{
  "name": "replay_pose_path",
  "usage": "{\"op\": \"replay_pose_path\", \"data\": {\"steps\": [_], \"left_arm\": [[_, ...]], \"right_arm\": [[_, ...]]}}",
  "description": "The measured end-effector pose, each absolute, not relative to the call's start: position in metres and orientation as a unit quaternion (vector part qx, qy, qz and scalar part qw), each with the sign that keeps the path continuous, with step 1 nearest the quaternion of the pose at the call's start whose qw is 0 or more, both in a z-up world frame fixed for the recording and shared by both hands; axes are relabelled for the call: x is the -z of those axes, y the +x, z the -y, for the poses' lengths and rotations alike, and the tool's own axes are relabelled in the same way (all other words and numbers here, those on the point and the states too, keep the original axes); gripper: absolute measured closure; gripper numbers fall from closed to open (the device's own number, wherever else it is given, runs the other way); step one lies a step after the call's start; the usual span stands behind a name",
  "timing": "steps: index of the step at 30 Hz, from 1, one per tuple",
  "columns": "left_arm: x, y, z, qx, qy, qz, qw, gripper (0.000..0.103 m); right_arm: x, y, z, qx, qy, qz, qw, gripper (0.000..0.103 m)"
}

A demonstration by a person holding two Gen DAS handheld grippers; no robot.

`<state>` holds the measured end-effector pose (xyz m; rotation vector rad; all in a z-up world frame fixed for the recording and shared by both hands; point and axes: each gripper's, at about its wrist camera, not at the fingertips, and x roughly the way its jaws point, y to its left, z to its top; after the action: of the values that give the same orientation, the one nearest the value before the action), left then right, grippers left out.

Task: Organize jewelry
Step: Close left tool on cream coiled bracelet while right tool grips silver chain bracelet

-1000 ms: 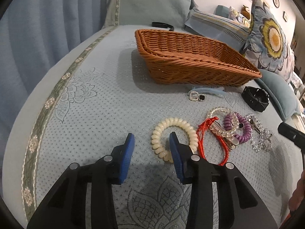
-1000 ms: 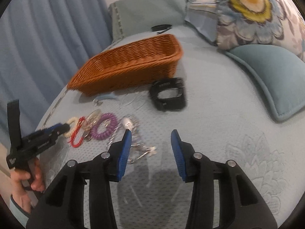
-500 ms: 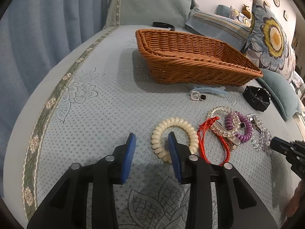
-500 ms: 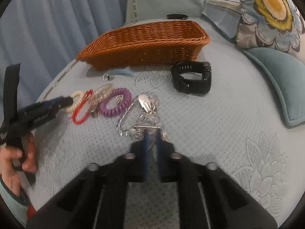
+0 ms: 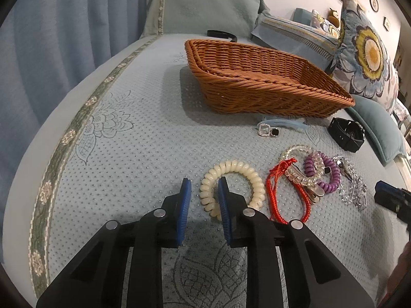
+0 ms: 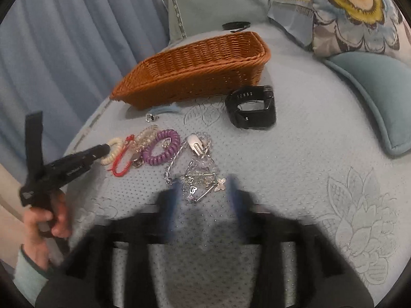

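Note:
A cream coil bracelet [image 5: 232, 184] lies on the blue bedspread. My left gripper [image 5: 203, 200] is open, its fingers straddling the coil's near-left side. To its right lie a red cord bracelet [image 5: 276, 192], a clear bead bracelet [image 5: 298, 154], a purple coil bracelet [image 5: 327, 172] and a tangle of silver chain [image 6: 200, 177]. My right gripper [image 6: 204, 195] is blurred and open, its fingers on either side of the chain's near end. The empty wicker basket [image 5: 257, 82] stands beyond.
A black watch [image 6: 253, 107] lies right of the basket. A small silver buckle with a pale blue strap [image 5: 280, 127] lies in front of the basket. Cushions [image 6: 372, 82] border the right side. A black band [image 5: 221, 34] lies behind the basket.
My left gripper has moved forward and narrowed around the cream coil. My right gripper shut half a second ago, then opened again around the silver chain.

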<state>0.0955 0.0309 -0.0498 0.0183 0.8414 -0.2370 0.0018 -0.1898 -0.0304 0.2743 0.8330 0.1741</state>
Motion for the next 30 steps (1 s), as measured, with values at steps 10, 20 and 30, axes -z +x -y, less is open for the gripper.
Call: {"op": "replay_pose_path", "data": {"steps": [10, 20, 30], "left_arm": [[0.050, 0.095, -0.030, 0.115, 0.011, -0.407, 0.906, 0.083], [0.049, 0.094, -0.028, 0.114, 0.016, -0.407, 0.906, 0.083], [0.047, 0.092, -0.030, 0.133, 0.007, -0.403, 0.905, 0.095]], "right_arm": [[0.045, 0.017, 0.161, -0.035, 0.043, -0.431, 0.901, 0.078], [0.035, 0.002, 0.205, -0.034, 0.099, -0.418, 0.902, 0.096], [0.015, -0.001, 0.198, -0.054, 0.097, -0.385, 0.916, 0.096]]}}
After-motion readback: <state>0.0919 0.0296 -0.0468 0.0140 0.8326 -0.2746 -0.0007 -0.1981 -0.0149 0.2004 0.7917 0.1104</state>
